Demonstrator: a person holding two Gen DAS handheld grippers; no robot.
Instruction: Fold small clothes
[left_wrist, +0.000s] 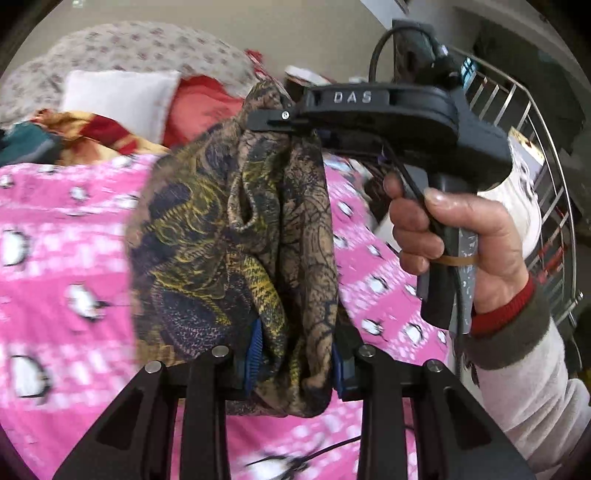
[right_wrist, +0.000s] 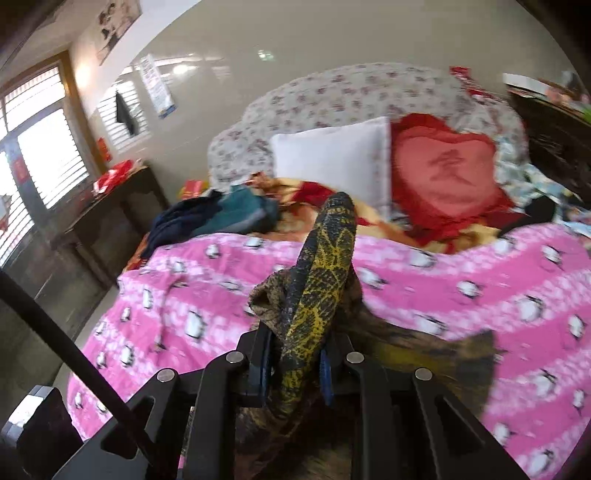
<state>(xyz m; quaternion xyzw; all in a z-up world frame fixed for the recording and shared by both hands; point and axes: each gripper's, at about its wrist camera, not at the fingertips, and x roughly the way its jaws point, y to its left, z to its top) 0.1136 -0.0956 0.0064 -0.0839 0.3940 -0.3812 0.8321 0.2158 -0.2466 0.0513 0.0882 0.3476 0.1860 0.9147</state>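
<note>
We hold the patterned brown-and-yellow garment (left_wrist: 236, 236) up in the air above the pink quilt (left_wrist: 66, 236), which we take as our landmark. Our left gripper (left_wrist: 295, 363) has its blue-padded fingers (left_wrist: 255, 350) pressed in against a bunched fold of the cloth, with the fabric filling the narrow gap between them. From the left wrist view we also see the right gripper (left_wrist: 275, 120), gripped in our right hand (left_wrist: 458, 236), pinching the garment's upper edge so that the cloth hangs down from it over the quilt. In the right wrist view that gripper (right_wrist: 295, 365) is closed tightly on a twisted strip of the same garment (right_wrist: 321, 273), which stands up above the fingers. Beyond the far edge of the quilt lie a white pillow (right_wrist: 332, 155) and a red heart-shaped cushion (right_wrist: 447, 173), side by side and touching.
</note>
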